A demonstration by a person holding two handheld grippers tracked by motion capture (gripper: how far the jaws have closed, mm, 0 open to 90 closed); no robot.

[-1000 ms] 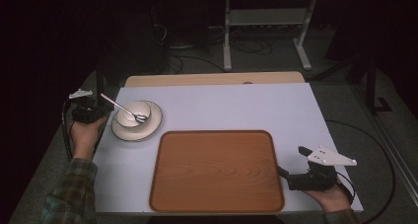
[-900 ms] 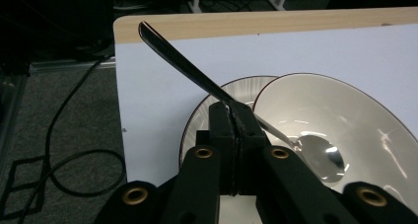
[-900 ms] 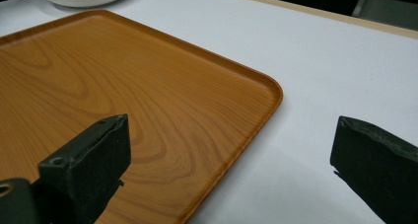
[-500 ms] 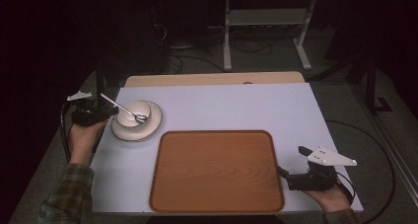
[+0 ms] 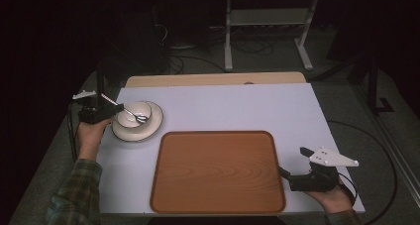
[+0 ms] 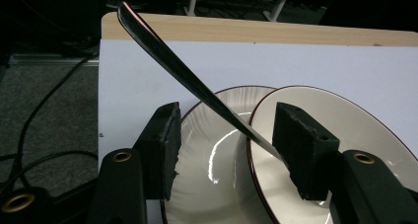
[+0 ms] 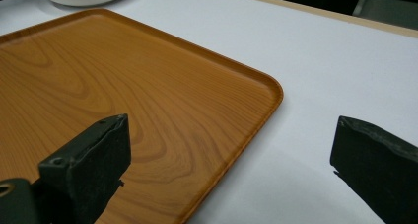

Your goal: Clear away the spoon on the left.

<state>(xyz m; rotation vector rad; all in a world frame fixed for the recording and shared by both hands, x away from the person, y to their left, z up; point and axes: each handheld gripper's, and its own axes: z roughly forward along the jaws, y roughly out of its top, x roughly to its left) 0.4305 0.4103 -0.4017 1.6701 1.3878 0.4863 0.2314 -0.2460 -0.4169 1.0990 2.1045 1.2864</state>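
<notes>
The left gripper has just let its jaws spread apart since a second ago. The spoon now leans free between them, nearer the right pad, bowl end resting in the bowl on the plate. The right gripper gapes wide beside the wooden tray.

No text, label, brand, number or sign can be read anywhere here
</notes>
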